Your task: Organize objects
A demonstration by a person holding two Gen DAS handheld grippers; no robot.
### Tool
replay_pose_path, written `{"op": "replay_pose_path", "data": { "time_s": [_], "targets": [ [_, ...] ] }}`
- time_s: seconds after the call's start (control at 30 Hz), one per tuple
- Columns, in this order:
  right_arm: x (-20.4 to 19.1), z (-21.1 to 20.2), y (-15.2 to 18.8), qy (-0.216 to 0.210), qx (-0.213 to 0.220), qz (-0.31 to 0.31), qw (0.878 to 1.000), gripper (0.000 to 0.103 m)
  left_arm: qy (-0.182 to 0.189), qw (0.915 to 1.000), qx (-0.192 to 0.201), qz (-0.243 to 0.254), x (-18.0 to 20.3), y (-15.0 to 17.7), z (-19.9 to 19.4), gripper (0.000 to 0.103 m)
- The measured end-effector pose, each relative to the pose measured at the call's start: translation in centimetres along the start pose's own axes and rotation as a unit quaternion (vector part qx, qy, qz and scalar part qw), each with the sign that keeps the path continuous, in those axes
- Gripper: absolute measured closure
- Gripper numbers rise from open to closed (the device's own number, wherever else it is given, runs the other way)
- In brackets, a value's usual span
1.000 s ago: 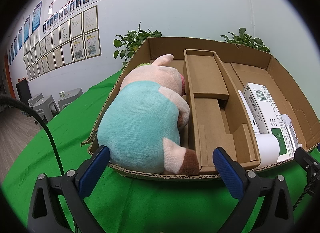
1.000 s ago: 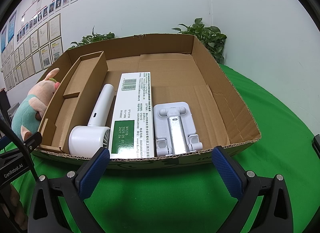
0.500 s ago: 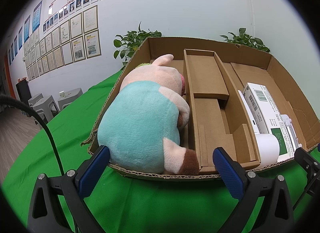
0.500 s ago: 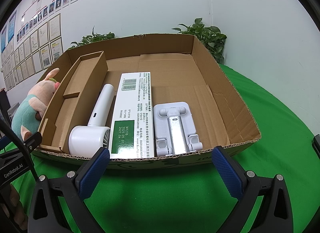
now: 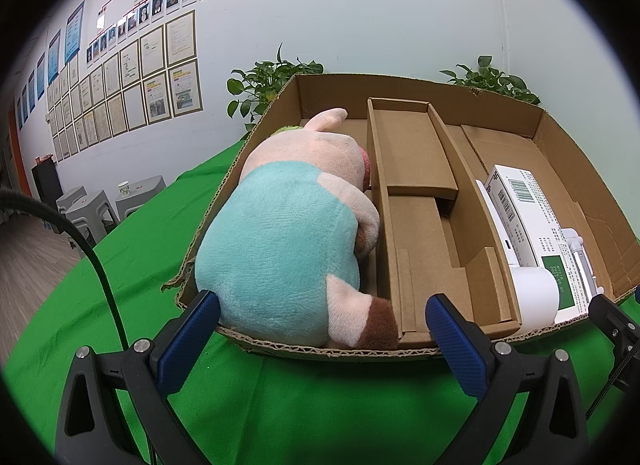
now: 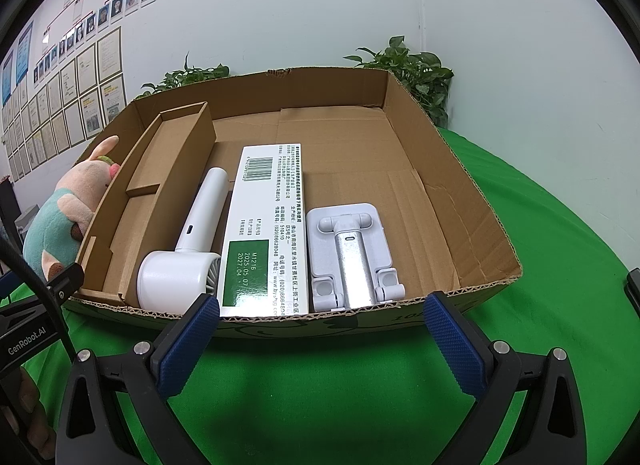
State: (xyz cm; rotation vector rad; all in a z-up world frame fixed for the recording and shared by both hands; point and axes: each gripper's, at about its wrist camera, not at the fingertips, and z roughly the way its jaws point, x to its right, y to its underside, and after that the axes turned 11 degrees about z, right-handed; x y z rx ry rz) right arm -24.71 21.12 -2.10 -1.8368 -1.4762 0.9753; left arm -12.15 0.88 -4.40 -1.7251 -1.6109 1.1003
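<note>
A shallow cardboard box (image 5: 576,153) (image 6: 460,169) lies on the green table. A plush pig (image 5: 292,233) (image 6: 60,217) in a teal shirt fills its left section beside a cardboard insert (image 5: 420,201) (image 6: 156,193). To the right lie a white handheld fan (image 6: 188,249) (image 5: 528,289), a white and green carton (image 6: 268,225) (image 5: 532,217) and a white folding stand (image 6: 352,253). My left gripper (image 5: 320,341) is open and empty just in front of the pig. My right gripper (image 6: 320,341) is open and empty in front of the carton and stand.
The green cloth (image 6: 560,233) covers the table around the box. Potted plants (image 6: 412,73) (image 5: 264,81) stand behind the box against the white wall. Grey stools (image 5: 100,201) stand on the floor at the left. A black cable (image 5: 96,257) runs past my left gripper.
</note>
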Motion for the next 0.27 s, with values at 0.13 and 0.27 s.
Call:
{"op": "replay_pose_path", "data": {
  "time_s": [0.13,0.27],
  "targets": [
    [0.00,0.00,0.00,0.000,0.000,0.000,1.000,0.000,0.000,1.0000,0.000,0.000,0.02,0.00,0.00,0.001],
    [0.00,-0.02,0.00,0.000,0.000,0.000,1.000,0.000,0.000,1.0000,0.000,0.000,-0.01,0.00,0.01,0.001]
  ]
}}
